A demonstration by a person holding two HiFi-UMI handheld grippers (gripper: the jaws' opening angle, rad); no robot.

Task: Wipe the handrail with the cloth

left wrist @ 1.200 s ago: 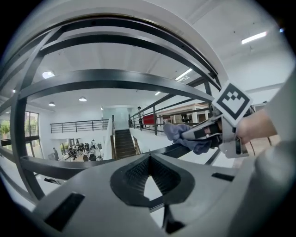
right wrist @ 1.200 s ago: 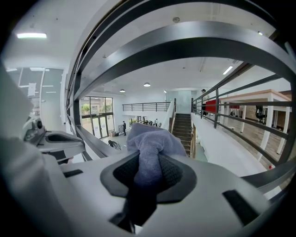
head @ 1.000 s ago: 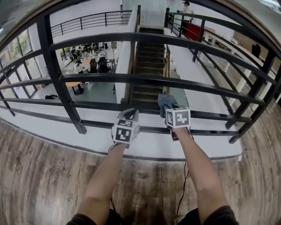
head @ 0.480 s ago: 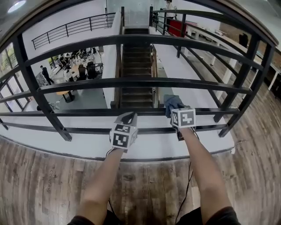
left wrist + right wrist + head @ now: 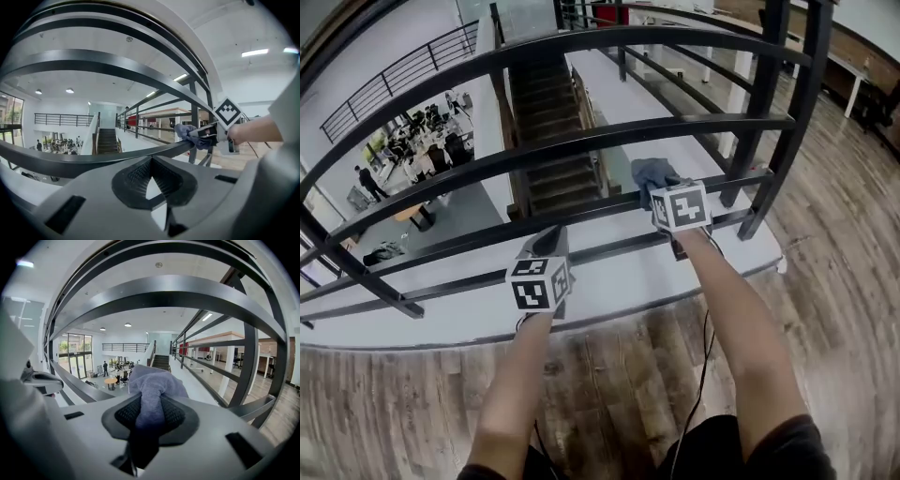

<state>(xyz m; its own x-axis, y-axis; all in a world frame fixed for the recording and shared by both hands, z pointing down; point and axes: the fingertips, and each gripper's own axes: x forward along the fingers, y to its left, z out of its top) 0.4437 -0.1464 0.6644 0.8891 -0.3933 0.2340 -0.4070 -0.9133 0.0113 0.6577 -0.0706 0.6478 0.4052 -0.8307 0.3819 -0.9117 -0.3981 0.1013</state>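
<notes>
Your right gripper (image 5: 149, 422) has its jaws clenched on the cloth (image 5: 153, 391). A narrow neck of the blue-grey fabric is pinched between the ribbed pads (image 5: 174, 416). The rest bunches up in a soft lump just past the fingertips.

In the head view that lump drapes over the handrail (image 5: 79, 161), on the third bar down of the black railing. It lies directly ahead of your right gripper's marker cube and close to the upright post (image 5: 778, 122) at the right.

Your left gripper (image 5: 151, 161) is closed on nothing. Its pads meet at the tips, with only a small wedge of light showing behind them. The same bar crosses just beyond those tips, but you cannot tell from either view whether they touch it.

The cloth sits well along the rail to the right of your left gripper, and the left gripper view shows it wrapped over the bar's top.

Beyond the railing a staircase (image 5: 548, 141) drops to the lower floor. Wood planking (image 5: 609, 375) lies beneath your forearms.
</notes>
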